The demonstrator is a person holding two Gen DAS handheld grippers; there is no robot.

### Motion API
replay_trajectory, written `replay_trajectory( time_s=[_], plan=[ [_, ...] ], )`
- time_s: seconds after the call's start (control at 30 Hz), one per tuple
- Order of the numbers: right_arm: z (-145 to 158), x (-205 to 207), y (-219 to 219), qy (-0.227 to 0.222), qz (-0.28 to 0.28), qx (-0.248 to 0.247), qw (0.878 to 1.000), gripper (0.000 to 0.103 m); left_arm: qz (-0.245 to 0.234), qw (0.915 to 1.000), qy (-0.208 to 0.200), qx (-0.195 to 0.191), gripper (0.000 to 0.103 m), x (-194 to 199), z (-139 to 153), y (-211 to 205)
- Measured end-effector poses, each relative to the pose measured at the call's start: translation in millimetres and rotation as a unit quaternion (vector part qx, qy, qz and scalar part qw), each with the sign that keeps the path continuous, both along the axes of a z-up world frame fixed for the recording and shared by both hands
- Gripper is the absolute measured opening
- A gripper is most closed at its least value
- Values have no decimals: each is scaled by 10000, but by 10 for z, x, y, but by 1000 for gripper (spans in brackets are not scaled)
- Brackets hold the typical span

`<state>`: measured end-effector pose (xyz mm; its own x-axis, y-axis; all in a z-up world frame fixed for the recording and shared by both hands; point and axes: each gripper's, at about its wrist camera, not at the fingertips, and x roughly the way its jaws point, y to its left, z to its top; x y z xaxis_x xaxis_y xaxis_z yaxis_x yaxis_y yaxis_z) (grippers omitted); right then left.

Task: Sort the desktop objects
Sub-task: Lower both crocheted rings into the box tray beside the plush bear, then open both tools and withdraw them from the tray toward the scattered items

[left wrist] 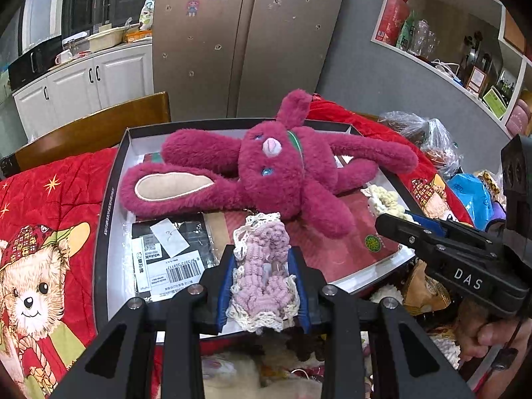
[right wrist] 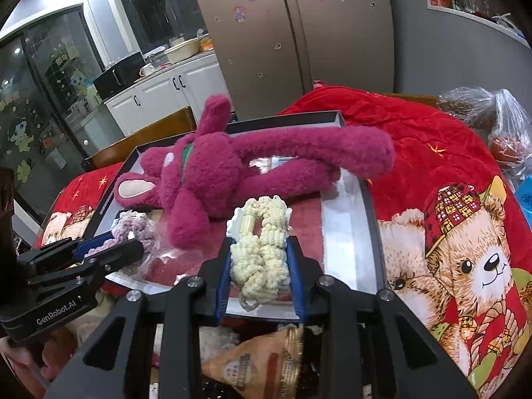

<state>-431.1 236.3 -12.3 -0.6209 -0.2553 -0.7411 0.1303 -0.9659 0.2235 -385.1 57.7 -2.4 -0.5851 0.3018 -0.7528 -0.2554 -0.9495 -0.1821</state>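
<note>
Looking along the left gripper (left wrist: pixel 262 279), its 2 blue-padded fingers are clamped on a lilac knitted scrunchie (left wrist: pixel 262 266) with cream lace trim, held over the near edge of a shallow black-rimmed box (left wrist: pixel 111 179). Inside the box a magenta plush rabbit (left wrist: pixel 272 173) lies sprawled across the far half, 1 long ear stretched to the left, and a black packet with a barcode label (left wrist: pixel 166 252) sits flat at the near left beside a dark red flat pack (left wrist: pixel 345 242). At the right, the right gripper (left wrist: pixel 395 217) reaches in from the side with a cream knitted scrunchie (left wrist: pixel 382 199) at its tips. The box rests on a red quilt with a cartoon bear print (left wrist: pixel 40 232). From the right wrist view, the right gripper (right wrist: pixel 261 266) has its 2 fingers pressed against the cream scrunchie (right wrist: pixel 262 242), which carries what may be a small white clip, over the near right part of the box (right wrist: pixel 369 206). The rabbit (right wrist: pixel 212 173) lies just beyond it, touching the scrunchie's far end or very nearly so. At the near left, the left gripper (right wrist: pixel 109 246) holds the lilac scrunchie (right wrist: pixel 133 229) over the box's near left corner. Clear plastic bags (right wrist: pixel 492 116) sit on the quilt (right wrist: pixel 432 153) at the far right.
</note>
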Motion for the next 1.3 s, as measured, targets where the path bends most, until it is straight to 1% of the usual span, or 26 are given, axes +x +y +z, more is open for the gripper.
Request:
replay_trajectory(
  time_s=[0.2,0.5,0.63,0.7,0.77,0.8,0.83,0.87,0.93,0.97,1.0,1.03,1.07,1.1,1.13,1.17,1.2,1.23,1.27,1.3],
  plan=[
    [-19,-7,-32,-21,93,-18,10000,31,-58,9999,-32,-101,32,1,-45,44],
    [-49,-17,-68,-106,120,28,9999,31,-86,9999,-97,-65,32,-7,-68,36],
    [-45,-13,-120,-89,150,236,9996,34,-78,9999,-116,-49,32,-11,-80,29],
    [-39,-2,-150,-48,194,345,9992,34,1,9999,-112,-8,32,-9,-82,6],
    [-44,4,-183,-49,232,459,9987,35,73,9999,-99,106,37,-5,-77,-32],
    [-44,2,-193,-51,232,495,9985,36,88,9998,-115,162,47,-8,-73,-51],
    [-42,2,-200,-43,237,488,9985,41,133,9996,-136,194,59,-10,-70,-72],
    [-37,3,-203,-33,255,453,9986,45,197,9994,-138,234,64,-13,-60,-97],
    [-30,-3,-192,-22,309,366,9989,62,254,9985,-68,480,79,-9,-31,-161],
    [-24,-1,-183,-9,322,328,9989,68,212,9976,-67,660,84,-12,-22,-187],
    [-12,1,-177,5,315,303,9990,78,123,9962,-105,856,89,-18,-12,-211],
    [7,6,-170,38,299,281,9992,87,36,9952,-217,955,91,-24,-16,-221],
    [23,10,-163,66,285,271,9992,91,-65,9953,-396,879,92,-41,-18,-199],
    [45,11,-151,93,241,281,9993,99,-165,9959,-457,767,96,-47,-6,-167],
    [74,14,-132,131,122,340,9993,103,-302,9973,-377,549,97,-32,24,-121],
    [97,17,-111,165,73,344,9992,103,-392,9984,-238,332,99,-13,56,-80],
    [110,23,-97,171,64,343,9992,103,-468,9989,-55,41,103,15,100,-26],
    [124,14,-88,136,81,361,9992,103,-457,9988,83,-142,103,46,131,4],
    [132,9,-80,119,100,369,9992,103,-404,9988,177,-205,103,66,157,8],
    [150,12,-66,147,99,362,9992,103,-362,9990,246,-123,103,83,188,5]
  ],
)
